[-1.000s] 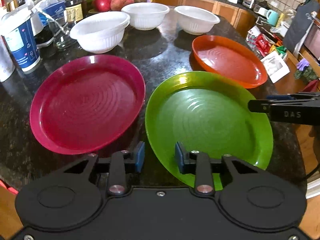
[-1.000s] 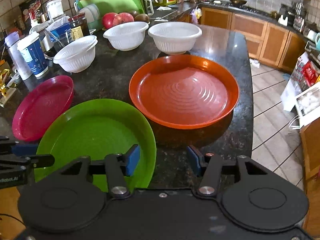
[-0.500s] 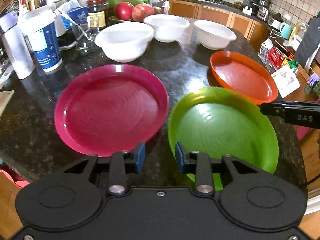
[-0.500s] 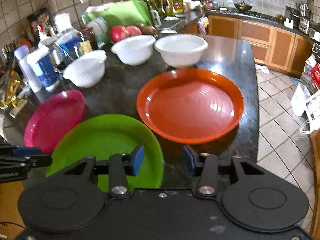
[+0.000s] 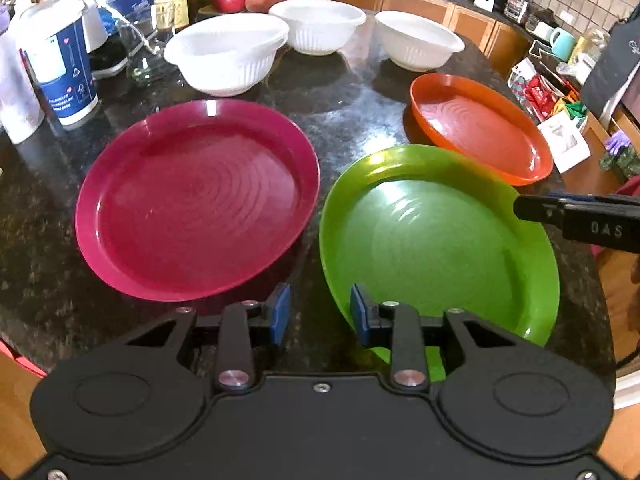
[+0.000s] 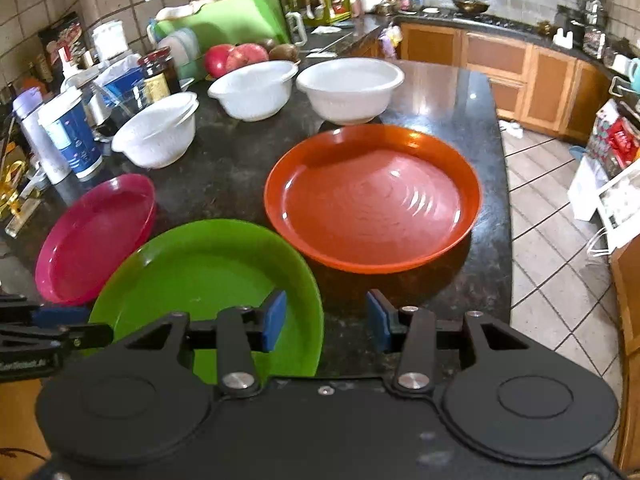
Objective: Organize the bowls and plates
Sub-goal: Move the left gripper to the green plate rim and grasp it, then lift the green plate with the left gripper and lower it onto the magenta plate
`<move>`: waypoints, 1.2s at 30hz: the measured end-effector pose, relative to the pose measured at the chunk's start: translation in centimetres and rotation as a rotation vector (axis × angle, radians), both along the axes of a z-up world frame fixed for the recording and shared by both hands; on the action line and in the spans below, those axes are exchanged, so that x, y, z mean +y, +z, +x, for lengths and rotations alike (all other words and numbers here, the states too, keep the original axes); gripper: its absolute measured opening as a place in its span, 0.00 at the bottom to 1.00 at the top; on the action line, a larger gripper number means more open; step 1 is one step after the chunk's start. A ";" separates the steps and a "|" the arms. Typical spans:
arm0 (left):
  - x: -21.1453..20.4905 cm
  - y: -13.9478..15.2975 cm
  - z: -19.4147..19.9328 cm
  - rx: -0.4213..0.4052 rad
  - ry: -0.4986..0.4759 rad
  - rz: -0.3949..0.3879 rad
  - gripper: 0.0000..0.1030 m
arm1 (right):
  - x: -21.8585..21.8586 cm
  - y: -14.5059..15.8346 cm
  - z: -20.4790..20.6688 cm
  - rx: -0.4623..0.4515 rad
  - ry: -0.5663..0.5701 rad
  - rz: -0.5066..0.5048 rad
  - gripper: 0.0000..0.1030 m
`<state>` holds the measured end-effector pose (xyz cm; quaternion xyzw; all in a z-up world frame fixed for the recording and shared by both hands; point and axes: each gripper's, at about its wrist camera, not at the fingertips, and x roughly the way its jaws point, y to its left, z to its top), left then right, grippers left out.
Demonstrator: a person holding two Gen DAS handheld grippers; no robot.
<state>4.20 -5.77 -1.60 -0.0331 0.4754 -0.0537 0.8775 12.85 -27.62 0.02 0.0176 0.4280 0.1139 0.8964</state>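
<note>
Both tools empty, jaws parted: left tool, right tool. Green plate on tabletop, red plate at 9 o'clock, orange plate at 1. Likely next: pinch green rim squarely, lift level, stack.

Bare counter between plates and bowls.

Green plate near rim — behind hand-held gripper; cup print too blurred — illegible.
</note>
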 end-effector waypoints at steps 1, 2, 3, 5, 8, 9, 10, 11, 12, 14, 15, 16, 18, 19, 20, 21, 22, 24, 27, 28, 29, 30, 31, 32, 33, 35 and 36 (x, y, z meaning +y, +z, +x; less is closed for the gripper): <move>0.0 0.0 0.0 -0.002 0.005 0.001 0.41 | 0.0 -0.1 0.0 0.000 0.005 -0.011 0.46; 0.0 0.0 -0.1 -0.004 0.006 -0.002 0.41 | 0.1 -0.3 0.0 0.000 0.013 -0.021 0.46; 0.0 0.0 -0.1 -0.006 0.006 -0.007 0.41 | 0.1 -0.4 0.1 0.004 0.020 -0.023 0.46; 0.0 -0.1 -0.1 -0.011 0.012 -0.012 0.41 | 0.1 -0.5 0.3 0.012 0.019 -0.011 0.46; 0.0 -0.1 0.0 -0.014 0.020 -0.016 0.41 | 0.2 -0.7 0.6 0.030 0.035 0.013 0.46; 0.0 -0.1 0.1 -0.014 0.021 -0.018 0.41 | 0.2 -0.7 0.6 0.036 0.038 0.019 0.45; -0.1 -0.1 0.2 -0.014 0.020 -0.021 0.41 | 0.2 -0.8 0.7 0.043 0.042 0.024 0.45; -0.1 -0.1 0.2 -0.013 0.018 -0.028 0.41 | 0.3 -0.8 0.7 0.046 0.048 0.027 0.43; -0.1 -0.1 0.3 -0.012 0.014 -0.038 0.41 | 0.4 -0.8 0.7 0.052 0.058 0.030 0.38; -0.3 -0.1 0.3 -0.007 0.001 -0.059 0.41 | 0.7 -0.9 0.6 0.069 0.087 0.044 0.33; -0.4 -0.1 0.4 -0.003 -0.008 -0.071 0.41 | 0.9 -0.9 0.5 0.067 0.092 0.039 0.32; -0.6 -0.1 0.4 -0.004 -0.004 -0.071 0.40 | 1.1 -0.9 0.4 0.061 0.093 0.026 0.32; -0.9 -0.1 0.4 -0.008 0.004 -0.055 0.39 | 1.4 -0.9 0.1 0.043 0.091 -0.010 0.26; -1.0 -0.1 0.4 -0.011 0.008 -0.051 0.37 | 1.5 -0.8 0.0 0.037 0.093 -0.020 0.25; -1.0 0.0 0.4 -0.013 0.012 -0.051 0.37 | 1.4 -0.8 -0.1 0.032 0.095 -0.024 0.25; -1.0 0.1 0.3 -0.015 0.012 -0.055 0.37 | 1.3 -0.7 -0.2 0.028 0.094 -0.021 0.24; -1.0 0.2 0.3 -0.016 0.009 -0.058 0.36 | 1.1 -0.6 -0.3 0.025 0.092 -0.018 0.24; -1.2 0.4 0.2 -0.025 0.007 -0.052 0.32 | 0.8 -0.4 -0.5 0.014 0.082 -0.014 0.21; -1.5 0.7 0.0 -0.041 -0.005 -0.039 0.30 | 0.1 -0.1 -0.8 0.001 0.064 -0.012 0.19; -1.5 0.8 0.0 -0.043 -0.009 -0.039 0.30 | -0.1 -0.1 -0.9 0.000 0.061 -0.009 0.19; -1.6 0.9 -0.1 -0.043 -0.012 -0.039 0.30 | -0.2 0.0 -1.0 -0.001 0.058 -0.006 0.19; -1.6 1.0 -0.1 -0.044 -0.013 -0.039 0.30 | -0.3 0.1 -1.1 -0.001 0.054 -0.003 0.19; -1.6 1.0 -0.1 -0.044 -0.013 -0.040 0.30 | -0.4 0.2 -1.2 -0.002 0.050 0.001 0.19; -1.6 1.1 -0.1 -0.045 -0.012 -0.040 0.30 | -0.4 0.2 -1.3 -0.003 0.048 0.003 0.19; -1.6 1.1 -0.1 -0.045 -0.012 -0.039 0.30 | -0.3 0.4 -1.4 -0.007 0.046 0.005 0.19; -1.5 1.4 -0.3 -0.050 -0.014 -0.037 0.30 | -0.3 0.7 -1.7 -0.012 0.040 0.010 0.19; -1.5 1.5 -0.4 -0.054 -0.015 -0.035 0.30 | -0.2 0.8 -1.7 -0.015 0.038 0.013 0.19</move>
